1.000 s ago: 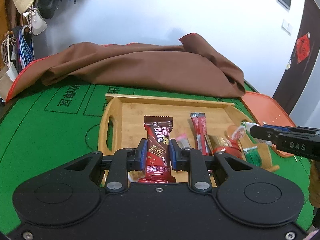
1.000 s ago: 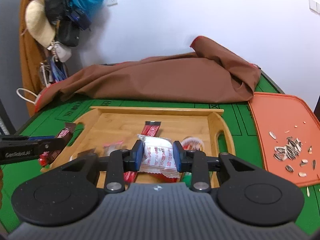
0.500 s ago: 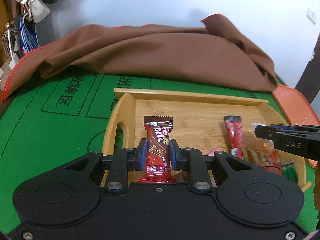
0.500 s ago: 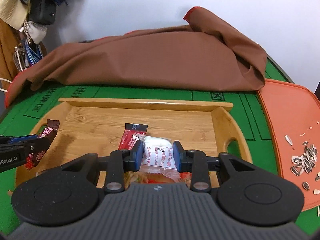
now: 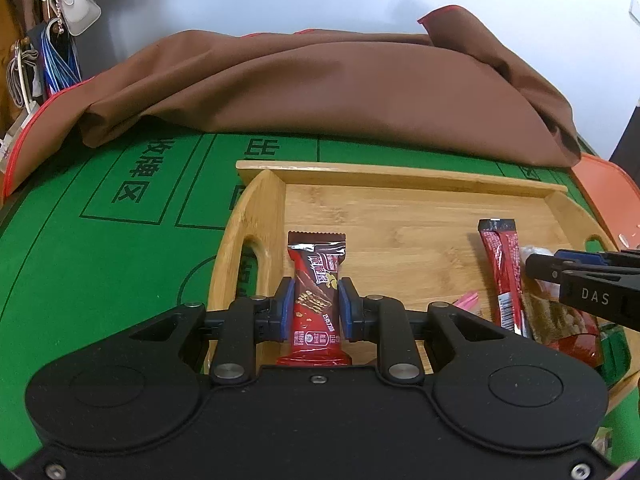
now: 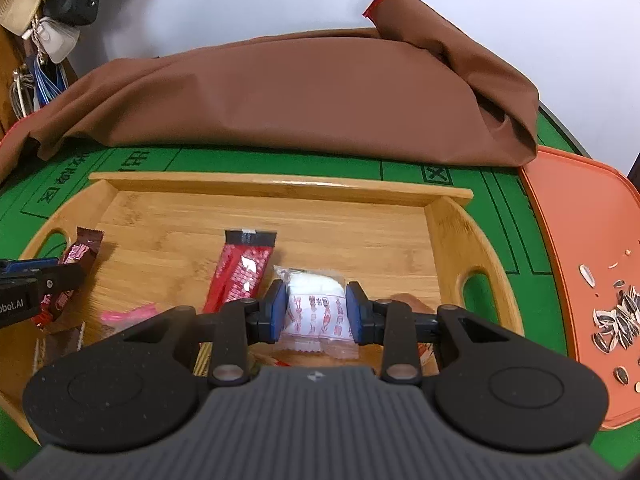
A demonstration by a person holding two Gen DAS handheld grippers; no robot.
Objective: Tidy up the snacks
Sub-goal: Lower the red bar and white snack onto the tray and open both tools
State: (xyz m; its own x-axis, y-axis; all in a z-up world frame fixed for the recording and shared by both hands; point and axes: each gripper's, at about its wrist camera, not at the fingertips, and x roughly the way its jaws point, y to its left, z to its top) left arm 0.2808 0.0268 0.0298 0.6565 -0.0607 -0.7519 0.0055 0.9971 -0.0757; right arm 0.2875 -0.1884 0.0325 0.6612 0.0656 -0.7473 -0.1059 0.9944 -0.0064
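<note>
My left gripper (image 5: 314,308) is shut on a red chocolate bar (image 5: 316,280), held over the left part of the bamboo tray (image 5: 400,176). In the right wrist view my right gripper (image 6: 316,312) is shut on a white snack packet with red print (image 6: 316,304), above the tray's (image 6: 280,186) middle. A red stick packet (image 6: 240,272) lies on the tray floor just left of it, and the same red stick packet (image 5: 500,272) shows in the left wrist view. The left gripper with the chocolate bar (image 6: 80,252) shows at the left edge of the right wrist view.
A brown cloth (image 5: 320,92) is heaped behind the tray on the green table (image 5: 100,248). An orange mat (image 6: 580,240) with sunflower seed shells (image 6: 616,316) lies to the right. More wrapped snacks, among them a pink one (image 6: 128,314), crowd the tray's near side. Bags hang at the far left (image 5: 72,4).
Both grippers have moved forward and down over the tray, each keeping hold of its snack. The tray now looks larger and nearer in both views.
</note>
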